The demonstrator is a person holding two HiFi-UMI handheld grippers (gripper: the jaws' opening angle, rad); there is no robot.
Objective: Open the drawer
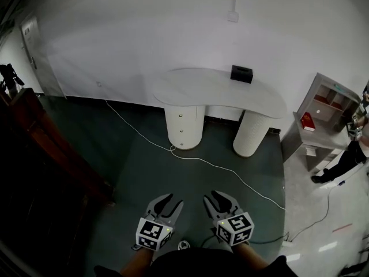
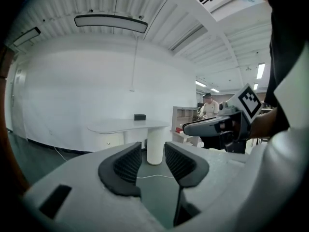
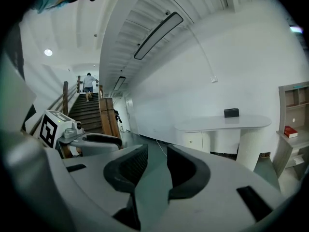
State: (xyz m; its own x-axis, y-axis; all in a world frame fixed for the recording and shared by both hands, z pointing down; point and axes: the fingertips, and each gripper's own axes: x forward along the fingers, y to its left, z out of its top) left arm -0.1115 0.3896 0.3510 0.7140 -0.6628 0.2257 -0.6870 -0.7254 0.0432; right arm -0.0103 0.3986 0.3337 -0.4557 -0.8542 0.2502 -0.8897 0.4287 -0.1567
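Observation:
A white desk point(image 1: 219, 90) stands by the far wall on two round pedestals. Its left pedestal point(image 1: 184, 126) carries the drawers, with small knobs down its front; they look closed. The desk point(image 2: 126, 126) also shows far off in the left gripper view, and the same desk point(image 3: 227, 123) in the right gripper view. My left gripper point(image 1: 170, 200) and right gripper point(image 1: 217, 198) are held side by side near my body, well short of the desk. Both are open with nothing between the jaws.
A small black box point(image 1: 241, 73) sits on the desk top. A white cable point(image 1: 202, 161) runs across the dark green floor. A grey shelf unit point(image 1: 323, 117) with a red item stands at right, a person point(image 1: 353, 149) beside it. Dark wooden stairs point(image 1: 40, 149) rise at left.

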